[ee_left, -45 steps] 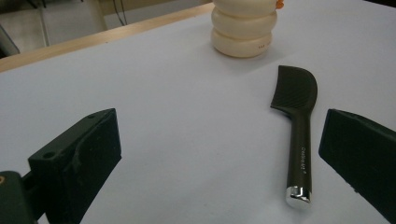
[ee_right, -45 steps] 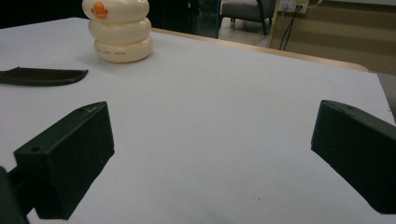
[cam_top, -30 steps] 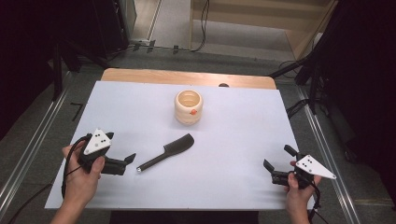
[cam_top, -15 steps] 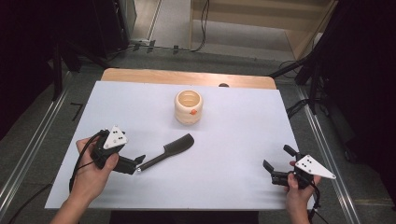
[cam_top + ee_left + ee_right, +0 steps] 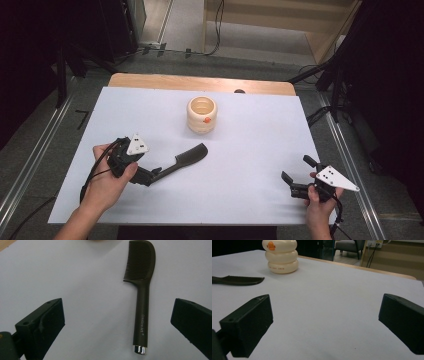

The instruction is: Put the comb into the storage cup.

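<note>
A black comb (image 5: 185,159) lies flat on the white table (image 5: 250,145), teeth end pointing to the far right. My left gripper (image 5: 151,174) is open at the comb's handle end. In the left gripper view the comb (image 5: 142,305) runs away from me between the wide-apart jaws, with its silver cap nearest and neither jaw touching it. A cream ribbed cup (image 5: 202,115) with an orange mark stands behind the comb. My right gripper (image 5: 295,168) is open near the front right corner, with nothing between its jaws; its view shows the cup (image 5: 280,256) and the comb (image 5: 237,280) far off.
A wooden strip (image 5: 200,82) borders the table's far edge. Metal rails (image 5: 350,160) run along both sides. Cables and dark stands sit on the floor beyond the table.
My left gripper has moved right across the table to the comb's handle end. The right gripper, the comb and the cup have stayed put.
</note>
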Demonstrator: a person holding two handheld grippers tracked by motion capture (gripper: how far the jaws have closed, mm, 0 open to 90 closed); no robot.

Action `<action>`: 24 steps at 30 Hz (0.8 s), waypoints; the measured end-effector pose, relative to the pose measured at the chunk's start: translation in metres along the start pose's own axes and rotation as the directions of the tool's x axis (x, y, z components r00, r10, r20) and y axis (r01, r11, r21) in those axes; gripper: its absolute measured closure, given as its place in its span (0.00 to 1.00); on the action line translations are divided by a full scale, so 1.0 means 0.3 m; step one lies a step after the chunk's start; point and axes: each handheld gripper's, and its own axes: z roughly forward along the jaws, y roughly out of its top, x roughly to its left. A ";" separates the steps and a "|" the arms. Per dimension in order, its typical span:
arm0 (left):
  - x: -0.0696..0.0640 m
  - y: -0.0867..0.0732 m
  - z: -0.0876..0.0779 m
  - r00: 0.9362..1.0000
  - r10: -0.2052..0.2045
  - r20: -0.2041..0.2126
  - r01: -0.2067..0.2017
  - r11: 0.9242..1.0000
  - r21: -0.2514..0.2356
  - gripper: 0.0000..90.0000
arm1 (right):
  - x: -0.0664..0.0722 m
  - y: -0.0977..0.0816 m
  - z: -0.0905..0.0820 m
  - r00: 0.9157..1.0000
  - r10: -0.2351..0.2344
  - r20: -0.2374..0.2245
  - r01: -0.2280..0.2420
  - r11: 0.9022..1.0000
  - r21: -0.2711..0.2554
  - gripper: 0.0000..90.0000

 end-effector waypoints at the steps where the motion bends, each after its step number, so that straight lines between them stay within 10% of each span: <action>1: -0.002 0.003 0.004 1.000 -0.002 0.004 0.002 1.000 0.008 0.00 | 0.000 0.000 0.000 1.000 -0.001 -0.001 0.001 1.000 0.000 0.00; 24: -0.051 0.060 0.113 0.997 0.026 0.074 -0.039 0.985 0.170 0.07 | 0.008 0.004 0.001 1.000 0.000 0.010 0.000 1.000 0.011 0.00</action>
